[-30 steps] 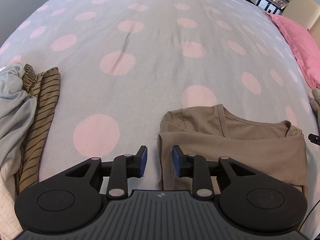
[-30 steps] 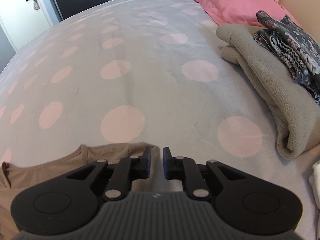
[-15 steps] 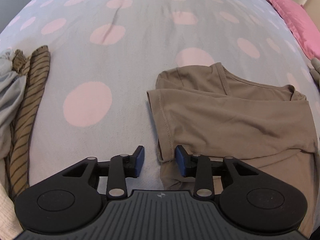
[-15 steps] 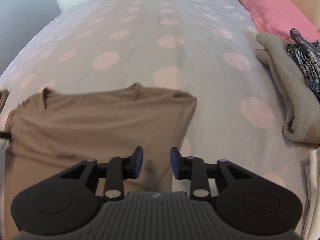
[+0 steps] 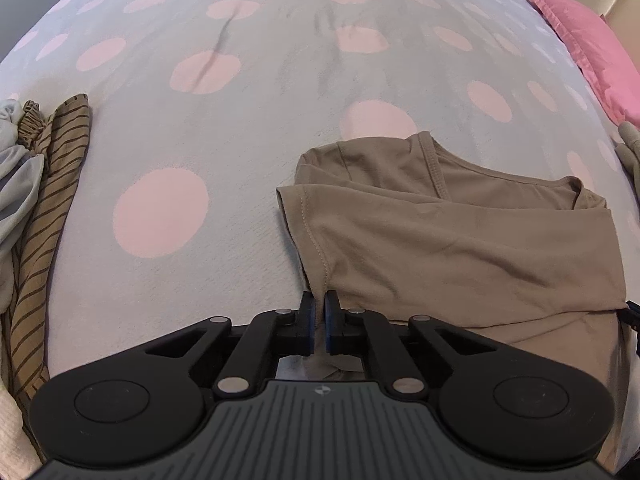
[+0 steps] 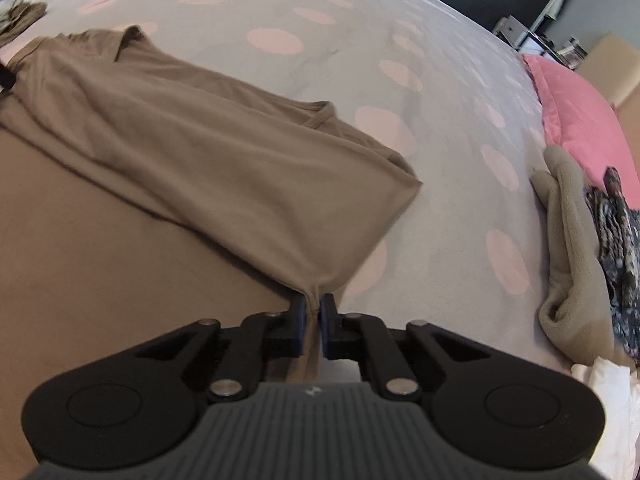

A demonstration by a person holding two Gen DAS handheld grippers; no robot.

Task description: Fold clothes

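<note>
A tan T-shirt [image 5: 460, 240] lies partly folded on the polka-dot bed, its collar at the far side. My left gripper [image 5: 319, 312] is shut on the shirt's near left edge, cloth pinched between the blue pads. In the right wrist view the same shirt [image 6: 180, 152] spreads to the left. My right gripper [image 6: 313, 312] is shut on its near right corner, and the fabric puckers up at the pinch.
A striped brown garment [image 5: 44, 216] and grey cloth [image 5: 16, 184] lie at the left edge. A beige fleece [image 6: 568, 256] with a patterned garment [image 6: 616, 240] lies to the right, next to a pink pillow [image 6: 580, 120]. The grey bedspread [image 5: 240, 120] stretches beyond.
Both grippers were open half a second ago and have closed on the shirt's near edge, left and right. The right gripper swung round to look across the shirt.
</note>
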